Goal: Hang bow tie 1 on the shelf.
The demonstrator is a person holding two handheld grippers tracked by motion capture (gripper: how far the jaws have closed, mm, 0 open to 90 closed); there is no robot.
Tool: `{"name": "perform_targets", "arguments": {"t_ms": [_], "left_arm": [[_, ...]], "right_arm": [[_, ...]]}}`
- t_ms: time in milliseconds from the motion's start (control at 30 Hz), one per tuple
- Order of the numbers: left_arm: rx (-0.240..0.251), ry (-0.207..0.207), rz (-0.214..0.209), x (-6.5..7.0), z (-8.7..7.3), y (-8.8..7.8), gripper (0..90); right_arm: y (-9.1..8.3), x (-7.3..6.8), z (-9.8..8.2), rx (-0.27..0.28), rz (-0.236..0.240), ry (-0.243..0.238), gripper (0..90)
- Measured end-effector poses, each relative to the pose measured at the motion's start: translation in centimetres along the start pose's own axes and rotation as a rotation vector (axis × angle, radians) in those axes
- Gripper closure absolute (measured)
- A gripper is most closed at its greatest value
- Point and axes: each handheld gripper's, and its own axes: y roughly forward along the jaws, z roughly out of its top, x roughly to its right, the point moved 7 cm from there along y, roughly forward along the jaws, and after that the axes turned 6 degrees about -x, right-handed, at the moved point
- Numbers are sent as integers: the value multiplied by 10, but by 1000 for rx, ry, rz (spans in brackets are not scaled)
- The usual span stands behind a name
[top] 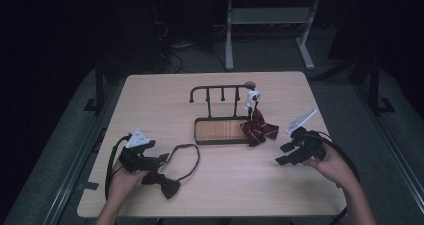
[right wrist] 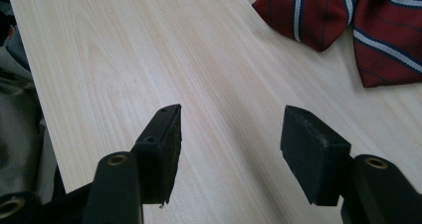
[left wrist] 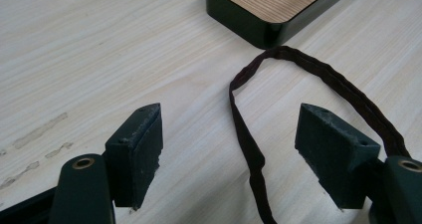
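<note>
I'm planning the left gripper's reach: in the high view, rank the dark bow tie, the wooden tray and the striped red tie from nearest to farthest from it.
1. Dark bow tie: right beside the left gripper, at the table's near edge.
2. Wooden tray: mid-table, farther right and back.
3. Striped red tie: draped at the tray's right end, farthest.

table point(top: 220, 185): pale wood | rack point(top: 220, 91): dark, with pegs, standing on wood-lined tray point(top: 220, 131) | floor: grey

A dark bow tie point(top: 167, 182) lies beside the left gripper point(top: 161, 158); a striped tie point(top: 260, 127) hangs on the rack point(top: 220, 90).
</note>
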Motion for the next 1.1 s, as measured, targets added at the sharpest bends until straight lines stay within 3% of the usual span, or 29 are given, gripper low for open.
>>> {"name": "perform_targets", "arguments": {"t_ms": [400,467,667,933,1100], "left_arm": [[-22,11,-16,3,4,3,276],[-24,17,-28,4,5,3,318],[-58,36,-43,6,10,7,344],[-133,98,-72,12,16,17,460],[-174,102,-89,12,18,23,492]], "right_arm": [[3,-6,-9,21,-10,0,402],[3,-7,-10,28,-9,-1,400],[2,-10,-13,43,-17,-1,394],[4,-14,-17,43,-23,-7,390],[3,-15,-21,55,-22,0,389]]}}
